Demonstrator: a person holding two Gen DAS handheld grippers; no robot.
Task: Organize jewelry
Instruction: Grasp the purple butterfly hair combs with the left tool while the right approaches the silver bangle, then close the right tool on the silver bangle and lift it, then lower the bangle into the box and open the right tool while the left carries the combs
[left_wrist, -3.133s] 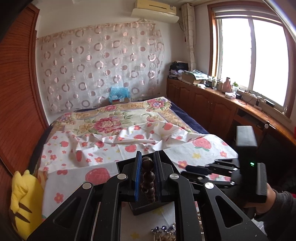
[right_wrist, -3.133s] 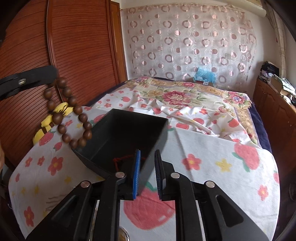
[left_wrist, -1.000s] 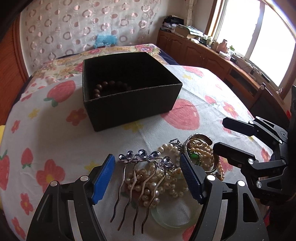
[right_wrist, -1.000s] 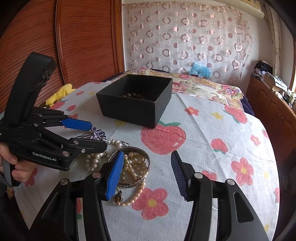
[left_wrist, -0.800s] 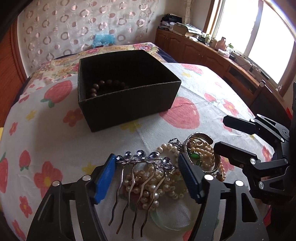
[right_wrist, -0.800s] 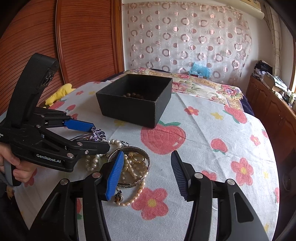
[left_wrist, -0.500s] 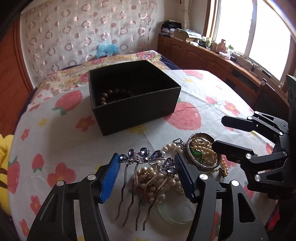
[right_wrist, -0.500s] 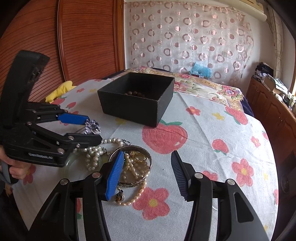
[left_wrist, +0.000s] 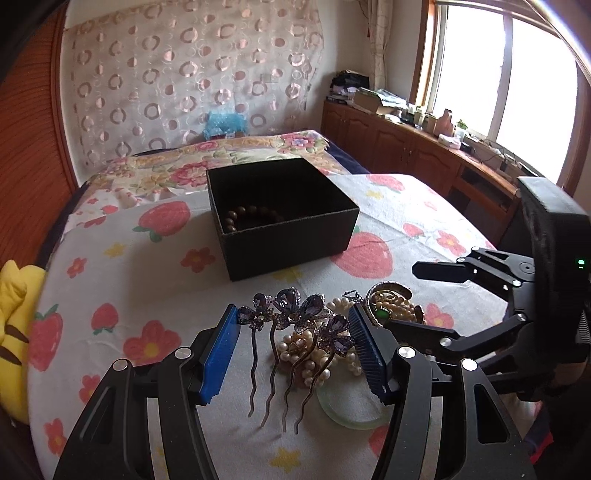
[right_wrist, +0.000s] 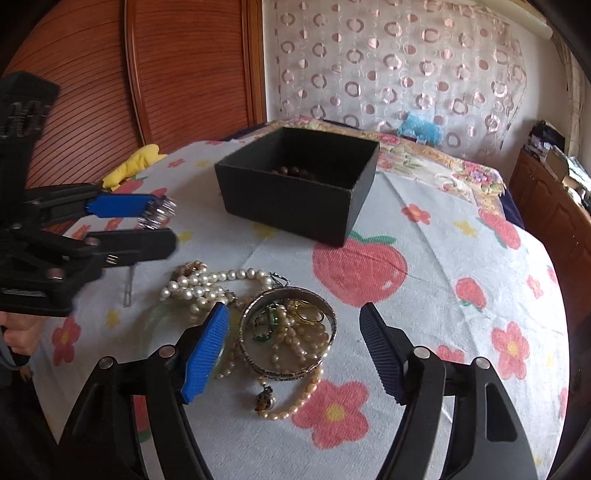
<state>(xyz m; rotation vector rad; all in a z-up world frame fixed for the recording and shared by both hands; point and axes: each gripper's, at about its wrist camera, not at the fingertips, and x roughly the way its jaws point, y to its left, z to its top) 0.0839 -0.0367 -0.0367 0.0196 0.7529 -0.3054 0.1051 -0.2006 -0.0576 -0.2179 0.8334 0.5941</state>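
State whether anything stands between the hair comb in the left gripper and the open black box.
Nothing visible does. The left gripper holds the hair comb raised above the pearls, and only bare tablecloth lies between it and the black box, whose top is open.

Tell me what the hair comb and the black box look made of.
Hair comb: metal, going by its thin wavy bronze-toned prongs, topped with faceted purple stones, glass or crystal by their glint. Box: likely stiff cardboard, matte black, with thin straight walls and sharp folded corners.
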